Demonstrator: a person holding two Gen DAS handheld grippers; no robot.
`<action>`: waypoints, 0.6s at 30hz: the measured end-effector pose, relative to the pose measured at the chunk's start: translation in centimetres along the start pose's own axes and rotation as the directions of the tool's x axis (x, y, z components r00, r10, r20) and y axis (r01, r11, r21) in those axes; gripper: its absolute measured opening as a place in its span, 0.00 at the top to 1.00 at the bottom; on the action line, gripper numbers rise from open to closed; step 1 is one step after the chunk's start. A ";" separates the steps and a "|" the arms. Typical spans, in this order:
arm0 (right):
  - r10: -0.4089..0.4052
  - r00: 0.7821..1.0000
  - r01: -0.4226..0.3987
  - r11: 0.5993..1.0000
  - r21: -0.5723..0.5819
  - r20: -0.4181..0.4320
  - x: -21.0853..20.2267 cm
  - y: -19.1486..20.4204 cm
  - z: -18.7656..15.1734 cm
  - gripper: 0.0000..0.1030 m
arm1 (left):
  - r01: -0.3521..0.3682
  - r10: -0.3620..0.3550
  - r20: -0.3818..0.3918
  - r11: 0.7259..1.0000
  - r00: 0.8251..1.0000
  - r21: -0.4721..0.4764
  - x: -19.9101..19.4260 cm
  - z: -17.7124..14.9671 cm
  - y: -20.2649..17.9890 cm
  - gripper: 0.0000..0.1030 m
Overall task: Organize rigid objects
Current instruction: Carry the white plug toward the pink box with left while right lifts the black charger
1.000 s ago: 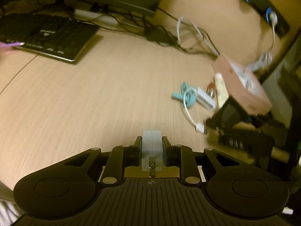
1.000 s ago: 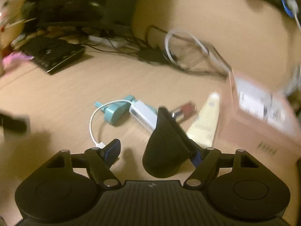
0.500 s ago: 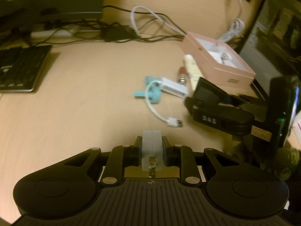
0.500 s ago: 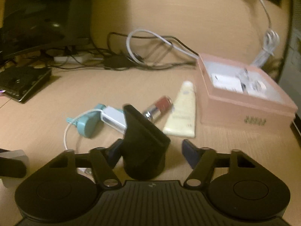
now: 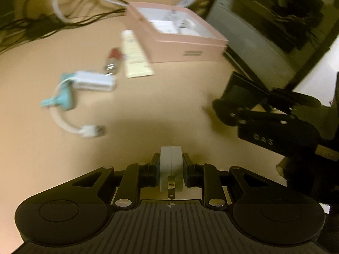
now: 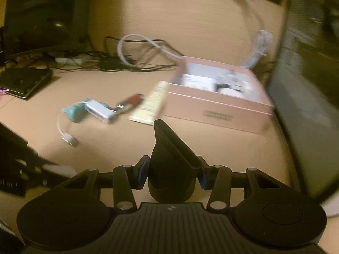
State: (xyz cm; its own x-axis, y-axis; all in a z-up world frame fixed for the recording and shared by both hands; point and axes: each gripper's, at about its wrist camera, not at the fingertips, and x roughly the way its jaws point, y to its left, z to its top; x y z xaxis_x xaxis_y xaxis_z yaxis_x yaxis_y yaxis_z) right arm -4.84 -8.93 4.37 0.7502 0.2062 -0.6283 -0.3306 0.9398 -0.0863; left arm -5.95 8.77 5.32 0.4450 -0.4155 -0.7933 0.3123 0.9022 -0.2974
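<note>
My left gripper (image 5: 170, 170) is shut on a white plug adapter (image 5: 170, 165), held above the wooden desk. My right gripper (image 6: 172, 172) is shut on a black wedge-shaped stand (image 6: 169, 165); it also shows at the right of the left wrist view (image 5: 237, 93). An open pink box (image 6: 216, 103) holding white items stands at the back right, also seen in the left wrist view (image 5: 178, 33). Beside it lie a cream tube (image 6: 151, 103), a dark red lipstick (image 6: 132, 100), a white adapter with a short cable (image 6: 98, 110) and a teal clip (image 6: 74, 111).
A black keyboard (image 6: 23, 80) and a monitor base sit at the far left. Tangled black and white cables (image 6: 135, 50) run along the back of the desk (image 6: 211, 146). A dark panel (image 6: 307, 80) rises at the right edge.
Both grippers have swung right and closer to the pink box, each still holding its object. The right gripper's fingers have closed in on the black stand.
</note>
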 end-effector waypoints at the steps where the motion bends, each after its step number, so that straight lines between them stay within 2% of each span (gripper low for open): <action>1: -0.015 1.000 0.015 1.000 0.007 0.005 -0.6 -0.7 -0.3 0.55 | 0.007 -0.007 -0.004 1.000 1.000 0.005 0.3 0.5 -0.5 0.77; 7: -0.049 0.996 0.046 0.998 0.042 0.068 -3.1 -4.2 -0.5 0.55 | 0.032 -0.033 0.021 0.999 0.999 0.042 1.2 4.2 -3.2 0.77; 12: -0.064 0.995 0.060 0.997 0.056 0.082 -3.8 -5.9 -1.6 0.55 | 0.029 -0.031 0.073 0.999 0.997 0.024 2.2 9.8 -3.9 0.77; 16: -0.085 0.993 0.079 0.993 0.085 0.076 -4.4 -7.5 -2.6 0.55 | 0.009 -0.018 0.162 0.998 0.987 0.059 2.2 15.7 -5.2 0.77; 17: -0.090 0.993 0.083 0.992 0.093 0.074 -4.5 -7.8 -2.7 0.55 | 0.004 -0.015 0.201 0.998 0.979 0.057 2.0 17.2 -5.5 0.77; 18: -0.093 0.993 0.086 0.991 0.104 0.070 -4.5 -8.2 -2.8 0.55 | 0.012 -0.021 0.262 0.999 0.965 0.035 1.6 18.8 -5.6 0.77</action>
State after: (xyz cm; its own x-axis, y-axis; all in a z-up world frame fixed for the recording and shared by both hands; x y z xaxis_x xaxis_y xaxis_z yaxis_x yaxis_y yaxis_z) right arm -7.13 -18.29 5.71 0.8161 0.1365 -0.5616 -0.2041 0.9772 -0.0591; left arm 8.86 0.90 15.69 0.6431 -0.4499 -0.6197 0.3469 0.8926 -0.2881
